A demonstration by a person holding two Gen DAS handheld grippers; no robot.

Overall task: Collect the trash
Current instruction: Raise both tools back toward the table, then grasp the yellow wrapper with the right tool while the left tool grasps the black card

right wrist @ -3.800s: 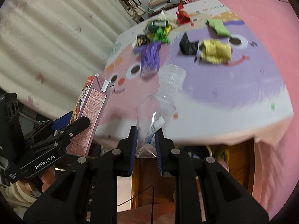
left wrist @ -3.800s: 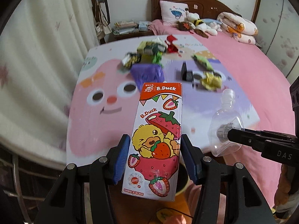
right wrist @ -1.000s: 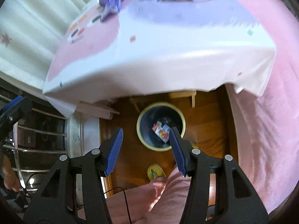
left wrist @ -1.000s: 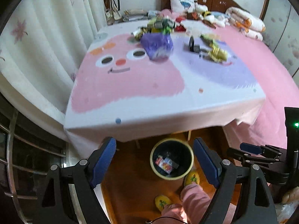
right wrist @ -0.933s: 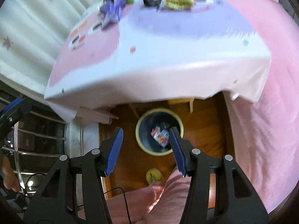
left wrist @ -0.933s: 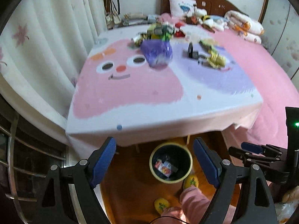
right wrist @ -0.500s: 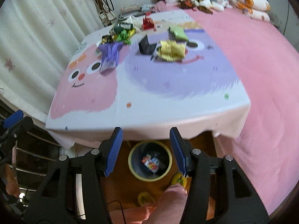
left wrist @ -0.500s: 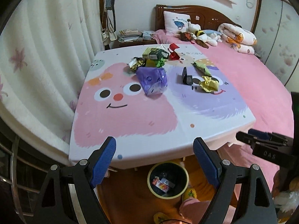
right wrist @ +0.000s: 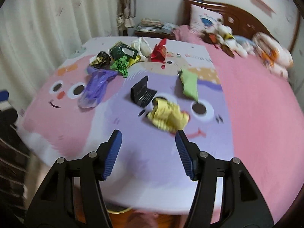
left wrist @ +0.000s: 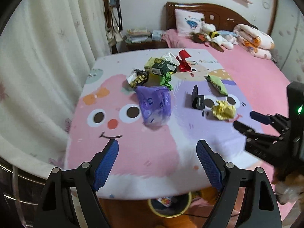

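Note:
Several pieces of trash lie on the cartoon tablecloth. A purple plastic bag lies mid-table, ahead of my open, empty left gripper. A crumpled yellow wrapper sits just beyond my open, empty right gripper, close to its right fingertip. A black folded box, a green pouch, a red wrapper, a dark green box and a gold-black wrapper lie farther back. The bin shows below the table's near edge, with a carton inside.
A pink bed with pillows and plush toys runs along the right. White curtains hang on the left. A nightstand with books stands behind the table. My right gripper is visible at the right of the left wrist view.
Earlier each gripper held trash: a strawberry carton on the left, a clear bottle on the right. Both let go over the bin, then rose and moved forward over the table.

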